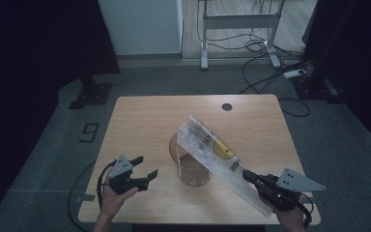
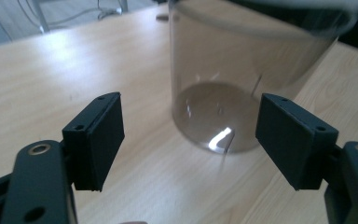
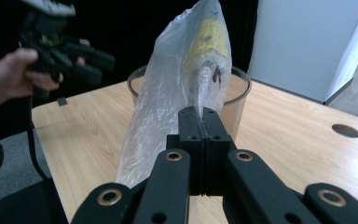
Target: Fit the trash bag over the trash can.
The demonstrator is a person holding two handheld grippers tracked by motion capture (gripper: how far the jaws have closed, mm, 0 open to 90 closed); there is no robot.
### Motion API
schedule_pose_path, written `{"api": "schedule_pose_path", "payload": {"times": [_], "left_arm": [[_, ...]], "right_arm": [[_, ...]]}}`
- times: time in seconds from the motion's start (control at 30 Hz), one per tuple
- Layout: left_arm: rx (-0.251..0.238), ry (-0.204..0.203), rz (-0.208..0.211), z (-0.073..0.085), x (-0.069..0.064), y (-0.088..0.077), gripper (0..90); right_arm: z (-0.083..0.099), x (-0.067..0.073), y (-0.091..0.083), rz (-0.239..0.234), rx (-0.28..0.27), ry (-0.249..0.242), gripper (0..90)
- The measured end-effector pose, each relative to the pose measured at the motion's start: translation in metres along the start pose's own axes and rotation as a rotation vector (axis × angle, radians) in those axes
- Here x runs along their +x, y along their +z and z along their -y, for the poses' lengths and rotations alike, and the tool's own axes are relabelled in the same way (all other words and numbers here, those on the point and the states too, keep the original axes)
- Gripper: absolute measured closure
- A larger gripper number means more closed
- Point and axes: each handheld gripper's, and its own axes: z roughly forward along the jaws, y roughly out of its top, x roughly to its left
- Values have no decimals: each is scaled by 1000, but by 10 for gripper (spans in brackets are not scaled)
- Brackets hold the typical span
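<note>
While right gripper (image 3: 200, 116) jaws pinch the plastic bag (image 1: 217, 157), steady the clear container (image 1: 189, 162) with the open-jawed left gripper (image 1: 142, 169).

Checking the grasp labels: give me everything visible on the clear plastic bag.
The plastic bag is long, clear and crinkled, with a yellow and dark print. It slants from the right tongs, shut on its near part, up across the rim of the clear cylindrical container on the table. Contents cannot be told.
</note>
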Motion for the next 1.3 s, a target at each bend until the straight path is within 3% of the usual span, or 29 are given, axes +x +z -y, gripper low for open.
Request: {"api": "schedule_pose_path", "payload": {"times": [0.03, 0.1, 0.23, 0.47, 0.67, 0.7, 0.87, 1.2, 1.3], "left_arm": [[-10, 6, 21, -7, -2, 1, 240], [-8, 36, 18, -16, -5, 5, 239], [-26, 48, 38, -34, -7, 10, 240], [-67, 43, 46, -64, -2, 13, 244], [-79, 46, 47, -77, 2, 19, 247], [-79, 42, 69, -81, 3, 21, 277], [-70, 66, 77, -99, 4, 32, 298], [-37, 51, 117, -130, 7, 56, 338], [-10, 56, 120, -138, 7, 70, 344]], "right_arm": [[1, -1, 2, -2, 8, 1, 891], [2, -1, 4, -4, 14, 4, 891], [-1, 0, 7, -22, 11, 0, 891], [-3, 5, 12, -48, 22, -13, 891], [-1, 4, 14, -50, 38, -16, 889], [0, 4, 15, -51, 40, -19, 888], [0, 5, 18, -63, 51, -24, 888], [1, 4, 18, -69, 59, -24, 888], [2, 3, 19, -72, 62, -26, 887]]}}
